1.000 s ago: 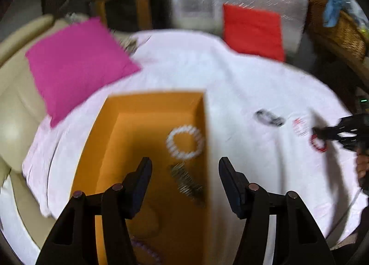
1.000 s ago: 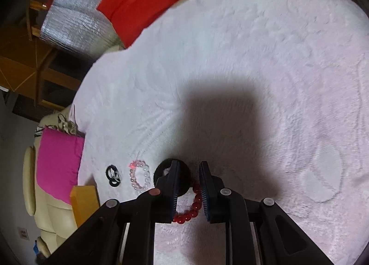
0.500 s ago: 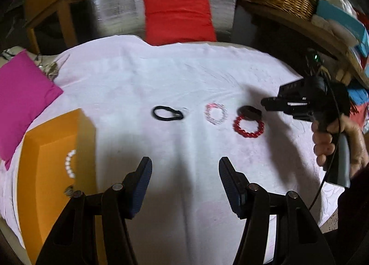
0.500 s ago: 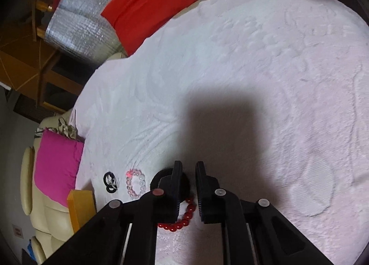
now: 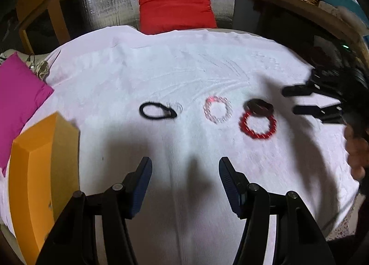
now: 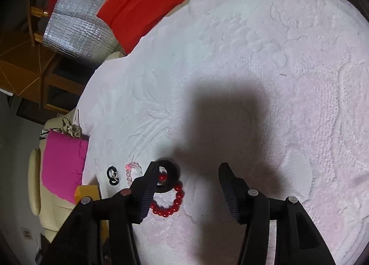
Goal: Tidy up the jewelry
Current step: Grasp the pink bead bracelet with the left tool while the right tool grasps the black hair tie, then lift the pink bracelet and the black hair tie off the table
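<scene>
Right gripper springs apart beside the red bracelet while the left swings over from the box.

Nearest, the left gripper (image 5: 185, 183) hangs released and empty over bare white cloth (image 5: 184, 230); a second ago it was above the orange box (image 5: 32, 172), which now sits at the near left edge. Beyond it, left to right across the middle, lie a black hair tie (image 5: 158, 111), a pearl bracelet (image 5: 217, 110), then a dark ring (image 5: 260, 106) overlapping the red bead bracelet (image 5: 257, 125). At the right, the right gripper (image 5: 291, 101), which was nearly clenched half a second ago, is opening its jaws; nothing is between them, and the red bracelet lies by its left finger (image 6: 147, 186), unlifted. Probably that pinch missed, so four pieces are still to go in the box. Farthest, a red cushion (image 5: 175, 4) leans behind the table.
</scene>
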A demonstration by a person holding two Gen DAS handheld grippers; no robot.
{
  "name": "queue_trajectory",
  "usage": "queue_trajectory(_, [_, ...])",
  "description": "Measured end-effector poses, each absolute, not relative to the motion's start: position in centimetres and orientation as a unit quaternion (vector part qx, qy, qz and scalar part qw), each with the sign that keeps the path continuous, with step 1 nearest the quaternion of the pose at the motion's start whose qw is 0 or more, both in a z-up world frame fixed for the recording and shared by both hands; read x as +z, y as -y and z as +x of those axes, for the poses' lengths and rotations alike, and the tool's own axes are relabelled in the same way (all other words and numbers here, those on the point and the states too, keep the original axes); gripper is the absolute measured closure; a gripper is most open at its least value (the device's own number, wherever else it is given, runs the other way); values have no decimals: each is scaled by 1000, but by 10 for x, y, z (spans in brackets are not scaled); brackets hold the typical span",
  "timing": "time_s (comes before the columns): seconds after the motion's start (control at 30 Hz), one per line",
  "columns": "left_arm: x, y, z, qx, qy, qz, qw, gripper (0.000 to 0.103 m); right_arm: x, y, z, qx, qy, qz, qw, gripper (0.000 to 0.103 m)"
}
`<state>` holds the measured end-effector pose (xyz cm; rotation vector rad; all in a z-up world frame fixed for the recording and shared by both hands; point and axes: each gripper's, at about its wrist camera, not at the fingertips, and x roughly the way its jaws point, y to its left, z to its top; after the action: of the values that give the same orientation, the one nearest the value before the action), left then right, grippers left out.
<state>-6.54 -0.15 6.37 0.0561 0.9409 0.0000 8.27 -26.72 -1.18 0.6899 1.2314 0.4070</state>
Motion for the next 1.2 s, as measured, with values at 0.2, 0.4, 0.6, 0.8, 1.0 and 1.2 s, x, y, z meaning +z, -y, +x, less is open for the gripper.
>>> queue_trajectory(0.2, [55,12,-11,-38,-468,14,883,42,-12,259,83,202,-559,306,743,54])
queue_trajectory(0.4, [39,21,22,-61,-489,25,870,59,-24,238,90,204,-573,295,737,58])
queue_trajectory(0.6, [29,30,34,-102,-497,42,860,86,-24,217,94,207,-574,285,739,75])
queue_trajectory(0.8, [27,27,32,-114,-488,37,865,96,-16,199,92,195,-569,234,764,92])
queue_trajectory(1.0, [36,17,13,-108,-473,24,874,95,1,217,89,188,-531,267,782,92])
queue_trajectory(1.2, [49,5,-22,-105,-453,13,885,96,15,222,83,192,-515,276,789,92])
